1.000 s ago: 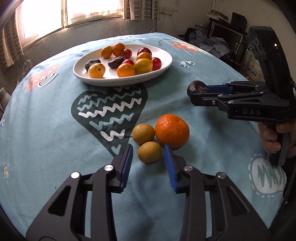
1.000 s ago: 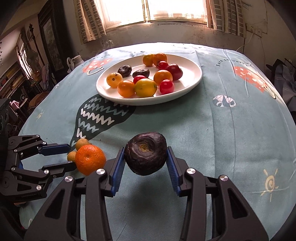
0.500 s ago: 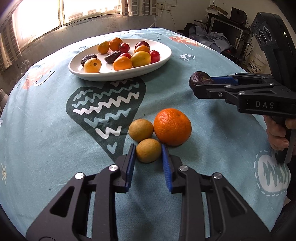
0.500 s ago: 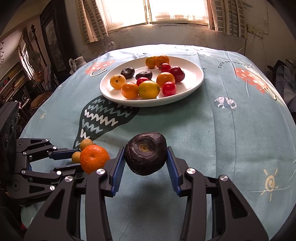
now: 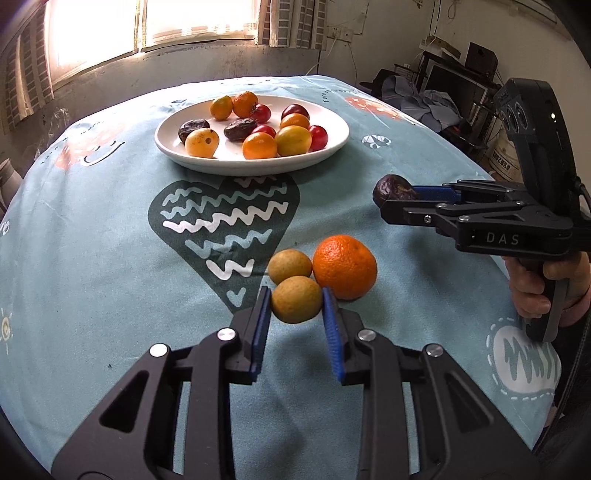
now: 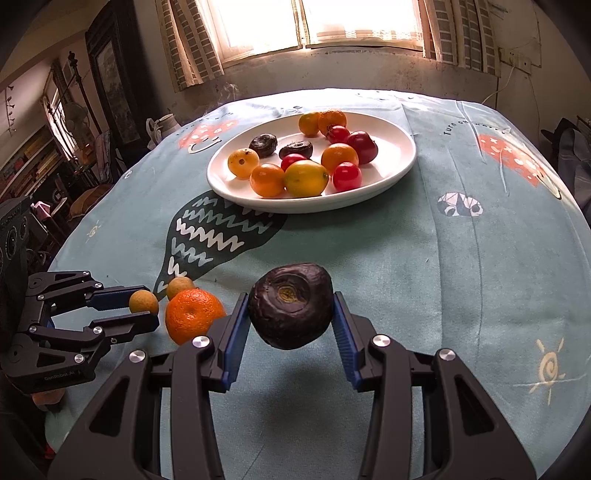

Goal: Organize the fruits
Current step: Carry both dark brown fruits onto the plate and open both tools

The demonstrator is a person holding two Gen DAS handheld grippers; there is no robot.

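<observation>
The left gripper [image 5: 296, 308] pinches a small tan fruit [image 5: 296, 299] between its blue pads, apparently to carry it to the white plate [image 5: 332, 146] of mixed fruit. Beside it lie a second tan fruit [image 5: 289, 266] and a mandarin [image 5: 345, 266] on the teal tablecloth [image 5: 92, 258], still unsorted. The right gripper [image 6: 289, 314] clamps a wrinkled dark purple fruit [image 6: 290, 305] in the air. Its kind is hard to tell; only part of the person's hand [image 5: 546, 284] shows.

bright daylight pours through a curtained window [image 6: 314, 22] in a stained grey wall [image 6: 332, 77]; bookshelves [image 6: 26, 162] and clutter crowd one dim side.
</observation>
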